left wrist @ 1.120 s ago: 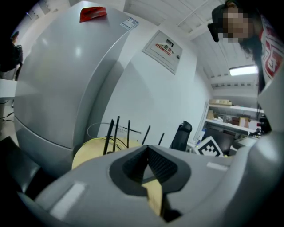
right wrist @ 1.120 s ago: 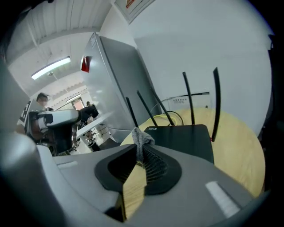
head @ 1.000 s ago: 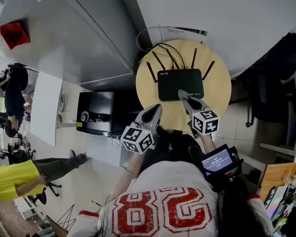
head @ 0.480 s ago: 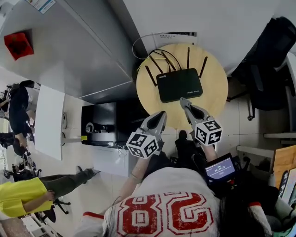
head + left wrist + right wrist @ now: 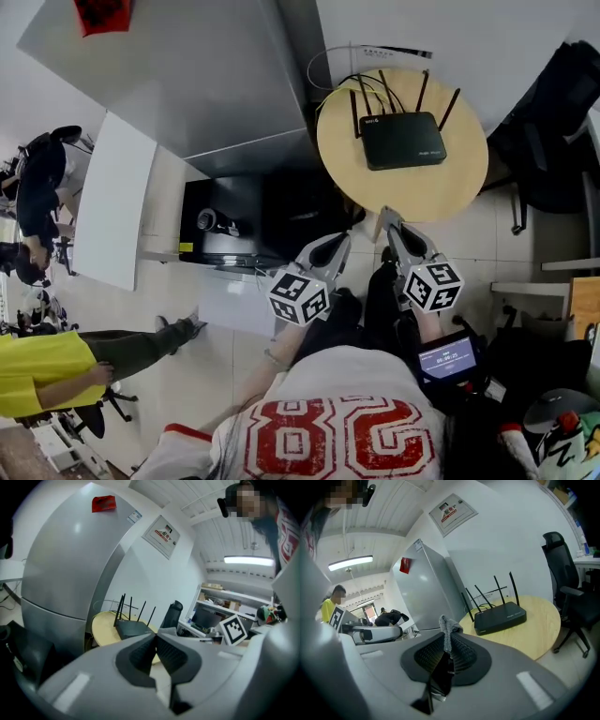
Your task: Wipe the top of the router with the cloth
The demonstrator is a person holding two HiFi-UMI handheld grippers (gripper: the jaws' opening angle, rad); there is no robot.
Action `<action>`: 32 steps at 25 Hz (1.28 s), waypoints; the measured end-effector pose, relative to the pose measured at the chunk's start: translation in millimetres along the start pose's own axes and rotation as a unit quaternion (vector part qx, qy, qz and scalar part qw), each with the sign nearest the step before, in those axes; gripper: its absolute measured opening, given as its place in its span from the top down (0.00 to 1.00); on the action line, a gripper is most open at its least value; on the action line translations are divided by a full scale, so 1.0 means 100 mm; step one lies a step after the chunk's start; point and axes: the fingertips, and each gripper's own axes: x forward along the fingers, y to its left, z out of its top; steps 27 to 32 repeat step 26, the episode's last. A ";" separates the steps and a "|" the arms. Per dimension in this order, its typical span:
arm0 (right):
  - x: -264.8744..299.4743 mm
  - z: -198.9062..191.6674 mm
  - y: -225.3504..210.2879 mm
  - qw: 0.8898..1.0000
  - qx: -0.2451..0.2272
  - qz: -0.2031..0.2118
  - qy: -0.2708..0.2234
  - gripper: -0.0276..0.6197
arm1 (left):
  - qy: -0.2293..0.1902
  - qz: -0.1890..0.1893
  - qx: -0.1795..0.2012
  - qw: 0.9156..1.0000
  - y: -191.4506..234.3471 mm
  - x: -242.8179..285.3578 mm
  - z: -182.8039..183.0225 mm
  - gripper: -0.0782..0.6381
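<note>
An office corner is filling the views: a white wall, a tall grey cabinet off to the router's left, and a black office chair to its right. A round wooden bench is carrying the router, which is sitting near the bench's middle with its antennas standing up along the edge nearest the wall.

The router's long axis is running across the person's line of sight, slightly tilted, so its broad flat top is presenting side-on to both grippers. Both are hanging well short of the router, on the person's side of it and over the floor rather than the bench.

The right gripper is pointing roughly toward the router and is lying nearer to it than the left one. Its jaws are clamping the cloth, a grey tuft of which is poking up past the tips. In the right gripper view the router is lying ahead and to the right of those jaws, well apart from them.

The left gripper is hovering further to the router's left, with its jaws pressed together on nothing.

Wiping is not under way. Judging from this, the right gripper is needing to travel forward and slightly rightward over the bench's near edge, then down onto the router's top, and to stroke along that long axis, short of the antennas.
</note>
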 end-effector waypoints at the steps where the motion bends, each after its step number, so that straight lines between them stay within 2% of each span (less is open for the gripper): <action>1: -0.04 -0.06 0.07 1.000 -0.002 0.000 0.003 0.90 | -0.002 -0.002 -0.002 1.000 0.00 -0.07 -0.03 0.89; 4: -0.17 -0.12 0.19 1.000 -0.011 -0.007 0.001 0.90 | -0.010 -0.015 -0.001 1.000 -0.08 -0.17 -0.06 0.89; 9: -0.35 -0.01 0.13 1.000 -0.019 -0.018 0.003 0.90 | -0.024 -0.033 -0.004 0.999 -0.27 -0.10 0.01 0.89; 17: -0.45 -0.02 0.10 1.000 -0.019 -0.005 0.012 0.90 | -0.046 -0.021 -0.005 0.999 -0.34 -0.01 0.11 0.89; 26: -0.72 -0.07 -0.17 1.000 -0.002 -0.008 0.019 0.90 | -0.026 -0.041 -0.003 0.999 -0.70 0.31 -0.04 0.89; 32: -0.72 -0.07 -0.17 1.000 -0.002 -0.008 0.019 0.90 | -0.026 -0.041 -0.003 0.999 -0.70 0.31 -0.04 0.89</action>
